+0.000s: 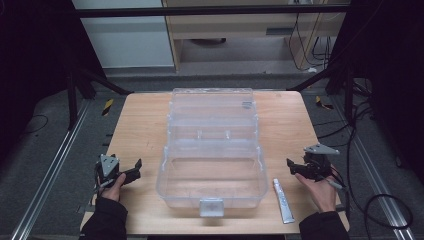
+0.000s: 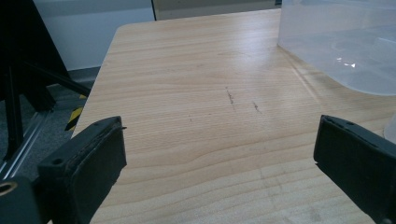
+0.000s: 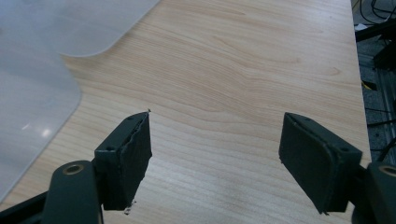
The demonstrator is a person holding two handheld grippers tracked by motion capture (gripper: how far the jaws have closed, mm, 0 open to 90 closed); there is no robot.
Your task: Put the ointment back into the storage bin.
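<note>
Clear plastic box (image 1: 212, 150) sits open mid-table (image 1: 145, 125); left gripper (image 1: 136, 169) and right gripper (image 1: 291, 166) flank it, both jaws spread wide, holding nothing. Small tube (image 1: 283, 201), glue maybe, lies near the right one.

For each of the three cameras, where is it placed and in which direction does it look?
High view: above the person's side, facing forward and down on the wooden table, open clear plastic box and tube; both forearms, left gripper and right gripper show.
Left gripper view: on the left gripper, facing across the table; its open jaws show.
Right gripper view: on the right gripper, facing across the table; its open jaws show.
Both gripper views share the box.
</note>
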